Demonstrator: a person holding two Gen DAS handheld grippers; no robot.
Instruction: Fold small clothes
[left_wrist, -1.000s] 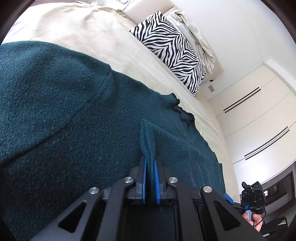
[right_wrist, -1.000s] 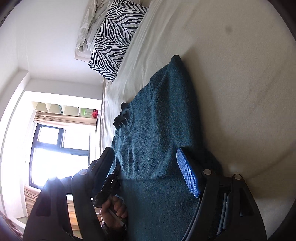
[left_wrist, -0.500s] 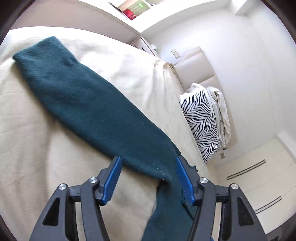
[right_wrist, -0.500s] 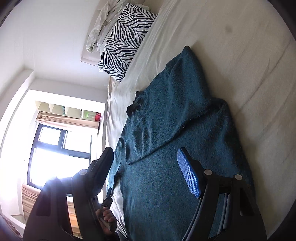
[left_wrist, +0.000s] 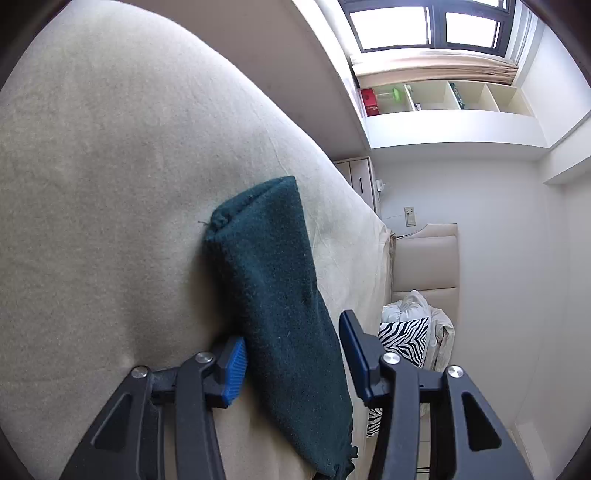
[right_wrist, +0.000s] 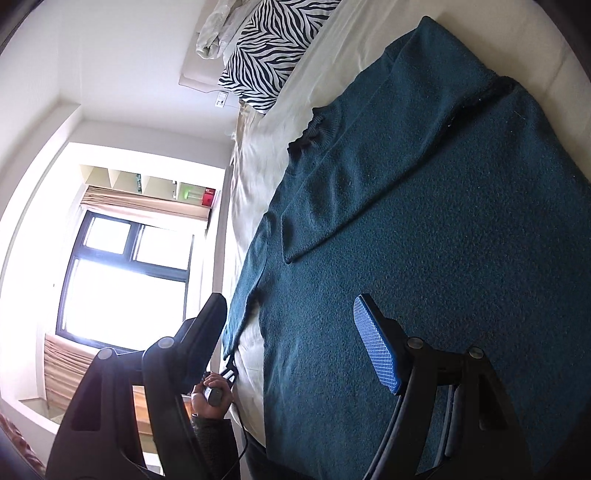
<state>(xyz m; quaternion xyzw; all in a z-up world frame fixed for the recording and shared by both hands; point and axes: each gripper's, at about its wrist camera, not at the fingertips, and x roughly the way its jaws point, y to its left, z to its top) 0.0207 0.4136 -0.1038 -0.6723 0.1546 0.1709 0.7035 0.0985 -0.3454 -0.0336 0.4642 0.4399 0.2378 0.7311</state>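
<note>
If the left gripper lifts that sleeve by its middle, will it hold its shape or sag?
The sleeve will probably sag at both ends: it lies limp, following the bed. The fuzzy knit should resist slipping from the ribbed pads. The left gripper is closing around it, not yet pinching. It is joined to the sweater, so expect drag.

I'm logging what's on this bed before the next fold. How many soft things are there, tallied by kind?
Sweater: 1
Zebra pillow: 1
Crumpled pale bedding by the headboard: 1
Total: 3
</note>
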